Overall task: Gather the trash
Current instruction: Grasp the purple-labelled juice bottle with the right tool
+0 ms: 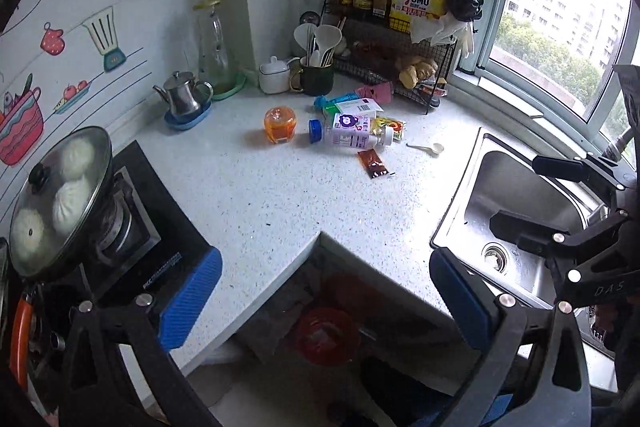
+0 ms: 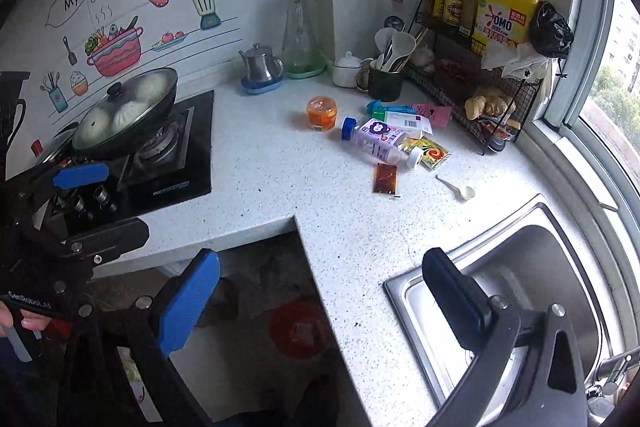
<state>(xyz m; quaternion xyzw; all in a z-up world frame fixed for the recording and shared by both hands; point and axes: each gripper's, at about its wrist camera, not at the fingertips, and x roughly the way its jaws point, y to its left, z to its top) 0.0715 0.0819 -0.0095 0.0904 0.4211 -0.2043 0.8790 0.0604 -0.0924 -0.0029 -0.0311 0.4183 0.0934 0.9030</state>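
Left gripper [image 1: 326,301]: blue-padded fingers [image 1: 190,301] spread wide, nothing between them, hanging over the counter's inner corner with the red bin [image 1: 326,335] on the floor below. Right gripper [image 2: 320,301]: fingers [image 2: 186,303] also wide apart, empty, over the same corner, its right finger above the edge of the sink [image 2: 404,291]. In the left view the right gripper shows at the frame's right over the sink basin, spread; in the right view the left gripper shows at far left in front of the stove [image 2: 168,163], a hand [image 2: 18,321] on its grip.

Landmark is the purple-label bottle [image 1: 354,133], lying on its side mid-counter. Trash around it:
- blue cap [image 1: 315,131] just beside its left end
- white carton [image 1: 356,105] behind it, touching
- yellow sachet [image 1: 390,127] at its right, partly under the neck
- red-brown sauce packet [image 1: 373,163] just in front
- plastic spoon [image 1: 428,147] right of it, near the sink
- orange jar [image 1: 280,124] left of it, apart
- teal tube [image 1: 332,101] and pink wrapper [image 1: 376,91] behind it, by the wire rack [image 1: 420,67]

Lidded wok with buns [image 1: 60,199] sits on the stove well left of the bottle.
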